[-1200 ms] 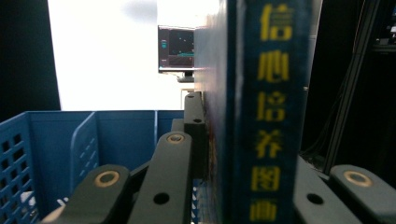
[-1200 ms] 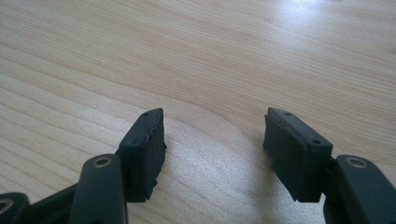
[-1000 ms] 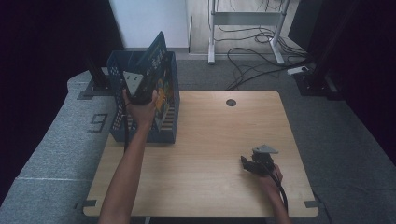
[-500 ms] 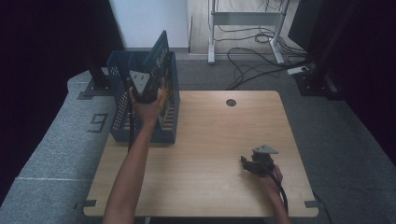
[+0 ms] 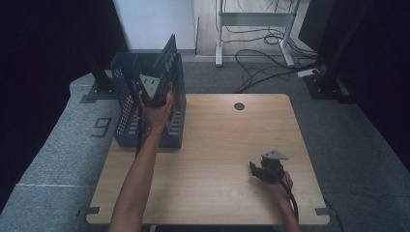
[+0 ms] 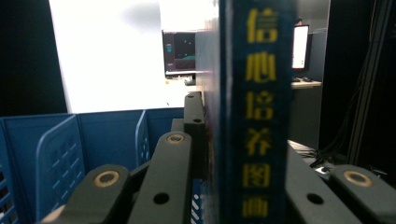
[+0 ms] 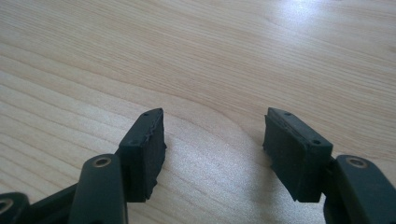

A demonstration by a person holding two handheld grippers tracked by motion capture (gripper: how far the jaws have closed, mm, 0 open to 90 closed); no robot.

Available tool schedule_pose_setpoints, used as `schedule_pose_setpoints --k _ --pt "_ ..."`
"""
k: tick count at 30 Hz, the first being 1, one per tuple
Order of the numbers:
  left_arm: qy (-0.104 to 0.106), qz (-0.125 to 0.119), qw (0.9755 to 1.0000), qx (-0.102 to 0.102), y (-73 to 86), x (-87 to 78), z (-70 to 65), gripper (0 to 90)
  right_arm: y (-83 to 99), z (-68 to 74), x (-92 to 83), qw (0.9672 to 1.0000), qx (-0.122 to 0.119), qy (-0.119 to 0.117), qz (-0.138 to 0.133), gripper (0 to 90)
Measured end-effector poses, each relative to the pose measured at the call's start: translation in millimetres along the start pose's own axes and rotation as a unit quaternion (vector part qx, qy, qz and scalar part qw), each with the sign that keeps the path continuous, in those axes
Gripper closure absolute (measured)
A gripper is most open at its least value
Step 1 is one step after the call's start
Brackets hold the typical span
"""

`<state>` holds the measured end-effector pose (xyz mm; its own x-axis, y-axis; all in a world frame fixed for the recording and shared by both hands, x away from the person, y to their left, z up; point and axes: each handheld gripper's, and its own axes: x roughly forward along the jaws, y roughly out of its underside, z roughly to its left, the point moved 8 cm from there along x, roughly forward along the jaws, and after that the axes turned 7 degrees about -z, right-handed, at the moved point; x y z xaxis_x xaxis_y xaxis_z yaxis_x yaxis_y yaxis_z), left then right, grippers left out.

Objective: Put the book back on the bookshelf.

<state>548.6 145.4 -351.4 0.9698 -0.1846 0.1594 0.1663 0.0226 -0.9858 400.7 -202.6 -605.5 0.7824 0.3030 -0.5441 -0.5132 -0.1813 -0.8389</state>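
Note:
A dark blue book (image 5: 167, 60) with yellow lettering on its spine (image 6: 257, 107) stands tilted in the blue mesh file rack (image 5: 126, 104) at the table's left. My left gripper (image 5: 155, 93) is shut on the book's lower part, above the rack's dividers (image 6: 60, 154). My right gripper (image 5: 258, 170) rests low over the wooden table (image 5: 222, 145) near the front right. Its jaws stand wide apart in the right gripper view (image 7: 212, 149), with only bare wood between them.
The rack has several upright compartments and takes up the table's left rear corner. A round cable hole (image 5: 239, 106) lies in the tabletop's far middle. Cables and a desk frame (image 5: 251, 19) are on the floor beyond the table.
My left hand has carried the book a little farther back and down into the rack. The right gripper has stayed still.

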Motion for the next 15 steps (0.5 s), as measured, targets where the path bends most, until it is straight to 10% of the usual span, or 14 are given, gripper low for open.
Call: schedule_pose_setpoints --k 15 --pt "0.002 0.033 0.9994 0.008 39.0 4.6 -7.0 82.0 0.3 0.0 -0.5 1.0 -0.001 -0.001 0.0 37.7"
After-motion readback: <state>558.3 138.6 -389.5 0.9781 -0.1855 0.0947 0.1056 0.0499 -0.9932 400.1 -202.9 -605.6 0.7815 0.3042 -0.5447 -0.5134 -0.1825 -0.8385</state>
